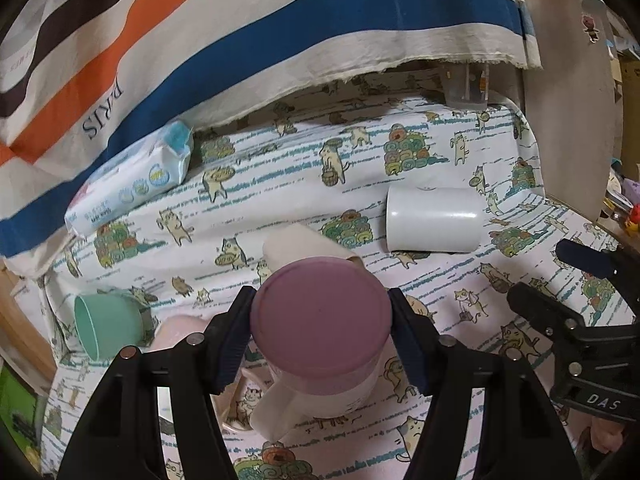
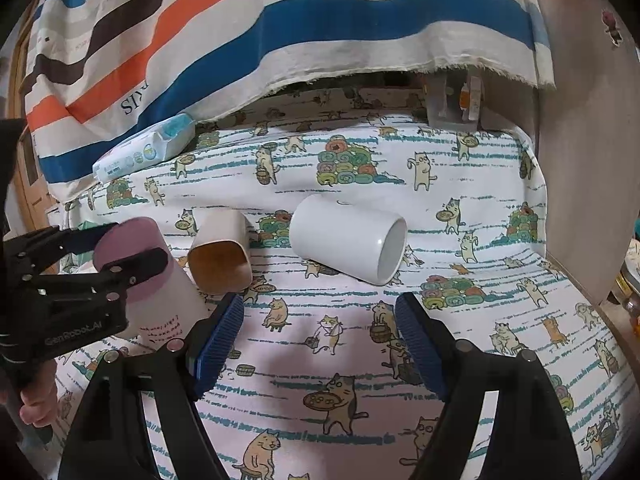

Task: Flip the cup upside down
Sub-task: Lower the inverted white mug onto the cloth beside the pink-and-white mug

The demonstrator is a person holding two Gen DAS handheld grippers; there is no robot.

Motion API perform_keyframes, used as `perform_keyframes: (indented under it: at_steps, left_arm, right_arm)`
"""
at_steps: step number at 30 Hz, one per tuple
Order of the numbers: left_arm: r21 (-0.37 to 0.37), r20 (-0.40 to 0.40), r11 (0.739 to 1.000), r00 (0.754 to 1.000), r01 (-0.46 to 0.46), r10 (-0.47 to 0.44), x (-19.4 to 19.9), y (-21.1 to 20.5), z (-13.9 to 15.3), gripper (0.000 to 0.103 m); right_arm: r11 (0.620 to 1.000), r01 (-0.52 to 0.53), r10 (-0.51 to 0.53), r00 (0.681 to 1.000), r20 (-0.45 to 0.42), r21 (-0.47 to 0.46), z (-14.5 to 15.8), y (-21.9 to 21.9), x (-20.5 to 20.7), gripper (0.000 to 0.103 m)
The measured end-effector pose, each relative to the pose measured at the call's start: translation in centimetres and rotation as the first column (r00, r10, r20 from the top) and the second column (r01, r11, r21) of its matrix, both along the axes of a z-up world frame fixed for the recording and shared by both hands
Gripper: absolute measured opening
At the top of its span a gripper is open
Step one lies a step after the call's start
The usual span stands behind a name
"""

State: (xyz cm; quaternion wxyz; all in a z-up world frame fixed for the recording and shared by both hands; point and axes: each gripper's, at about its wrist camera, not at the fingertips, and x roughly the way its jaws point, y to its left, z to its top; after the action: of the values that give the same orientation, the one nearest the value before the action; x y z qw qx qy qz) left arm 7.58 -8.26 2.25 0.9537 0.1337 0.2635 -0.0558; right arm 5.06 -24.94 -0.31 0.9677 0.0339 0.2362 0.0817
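My left gripper [image 1: 321, 312] is shut on a pink cup with a mauve base [image 1: 320, 316]; the base faces the camera and its handle hangs below. The same cup shows in the right wrist view [image 2: 156, 288], tilted, base up, held above the cloth by the left gripper [image 2: 116, 248]. My right gripper [image 2: 320, 320] is open and empty above the cat-print cloth, and shows at the right of the left wrist view [image 1: 536, 276]. A white cup [image 2: 344, 240] lies on its side ahead of it. A beige square cup [image 2: 222, 260] lies on its side too.
A mint green cup [image 1: 106, 324] lies on its side at the left. A wet-wipes pack [image 1: 132, 180] rests at the back left under a striped hanging cloth [image 1: 240, 40]. A clear container [image 1: 466, 88] stands at the back. A wooden panel [image 1: 572, 120] borders the right.
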Motion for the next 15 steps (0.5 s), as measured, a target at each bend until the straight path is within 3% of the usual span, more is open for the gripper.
perform_keyframes:
  at_steps: [15]
  left_arm:
    - [0.042,-0.052,0.999,0.998,0.021,-0.019,0.4,-0.5,-1.0,0.064]
  right_arm:
    - [1.000,0.016,-0.016,1.000,-0.008,-0.006,-0.1,-0.2,0.3,0.080]
